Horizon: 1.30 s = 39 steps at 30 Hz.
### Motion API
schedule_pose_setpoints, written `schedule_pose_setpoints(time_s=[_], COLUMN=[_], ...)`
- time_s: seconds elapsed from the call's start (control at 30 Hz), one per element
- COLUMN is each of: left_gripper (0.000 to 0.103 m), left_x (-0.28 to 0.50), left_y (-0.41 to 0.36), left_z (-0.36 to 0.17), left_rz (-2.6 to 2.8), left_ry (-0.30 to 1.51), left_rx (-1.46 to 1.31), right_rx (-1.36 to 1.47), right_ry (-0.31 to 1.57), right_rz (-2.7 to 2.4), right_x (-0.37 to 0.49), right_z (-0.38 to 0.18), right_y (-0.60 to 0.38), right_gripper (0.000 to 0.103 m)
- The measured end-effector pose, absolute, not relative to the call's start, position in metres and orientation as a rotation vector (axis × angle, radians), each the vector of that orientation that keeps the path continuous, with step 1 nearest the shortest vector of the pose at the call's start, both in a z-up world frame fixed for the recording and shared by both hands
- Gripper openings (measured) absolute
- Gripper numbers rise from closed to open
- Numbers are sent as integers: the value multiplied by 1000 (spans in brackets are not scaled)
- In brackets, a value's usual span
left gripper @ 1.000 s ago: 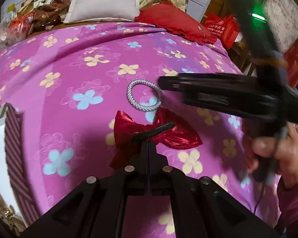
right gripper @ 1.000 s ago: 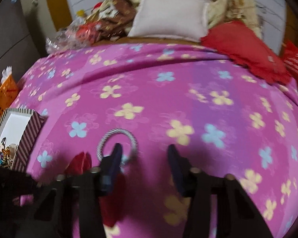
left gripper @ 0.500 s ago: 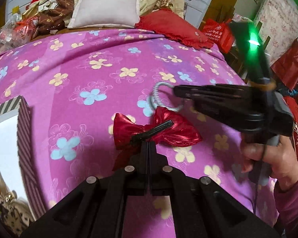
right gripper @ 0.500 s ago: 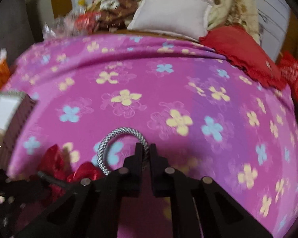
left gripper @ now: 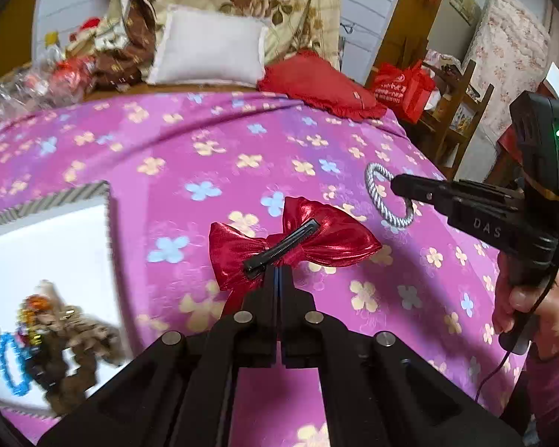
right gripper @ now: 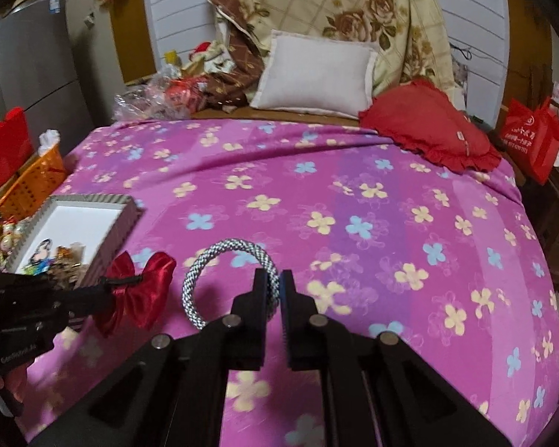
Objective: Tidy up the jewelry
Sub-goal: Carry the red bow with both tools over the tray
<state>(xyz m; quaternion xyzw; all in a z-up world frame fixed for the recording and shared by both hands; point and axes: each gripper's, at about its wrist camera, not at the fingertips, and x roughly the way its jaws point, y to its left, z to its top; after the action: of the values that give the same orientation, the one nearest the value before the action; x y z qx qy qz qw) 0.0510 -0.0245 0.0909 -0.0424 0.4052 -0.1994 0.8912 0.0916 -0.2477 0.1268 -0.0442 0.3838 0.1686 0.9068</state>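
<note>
Left gripper (left gripper: pixel 278 269) clamped tight on red bow hair clip (left gripper: pixel 292 244), lifted above purple floral bedspread (left gripper: pixel 205 156). Right gripper (right gripper: pixel 274 279) pinched shut on silver rope bracelet (right gripper: pixel 220 268), held at bow's 2 o'clock in left view. Striped jewelry box (right gripper: pixel 128 218) at bow's 9 o'clock

A purple bedspread (right gripper: pixel 316 171) with yellow and blue flowers fills the middle of the frame, a white pillow (right gripper: pixel 313 74) and a red ruffled cushion (right gripper: pixel 428 126) lying at its far edge — an orange basket (right gripper: pixel 33 182) at left, a red bag (right gripper: pixel 533 138) at right.
</note>
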Motion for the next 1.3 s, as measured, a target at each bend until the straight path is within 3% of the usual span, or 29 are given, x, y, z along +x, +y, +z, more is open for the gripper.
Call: schedule_pose_setpoints(time_s=[0.5,0.97,1.3], left_gripper=[0,0,0], left_x=[7,-12,-15], left_y=[69,178,210], left_z=[126,102,91], left_rz=[-242,-71,-32], left_ry=[753,764,768], left_rx=[-83,-153,-193], right_rx=[-123,-189,-217], right_ry=[781,813,830], right_rz=[511,648,665], right_x=[52,40,38], right_z=[142,129,121], right_y=[-134,-11,16], right_gripper=[6,6,6])
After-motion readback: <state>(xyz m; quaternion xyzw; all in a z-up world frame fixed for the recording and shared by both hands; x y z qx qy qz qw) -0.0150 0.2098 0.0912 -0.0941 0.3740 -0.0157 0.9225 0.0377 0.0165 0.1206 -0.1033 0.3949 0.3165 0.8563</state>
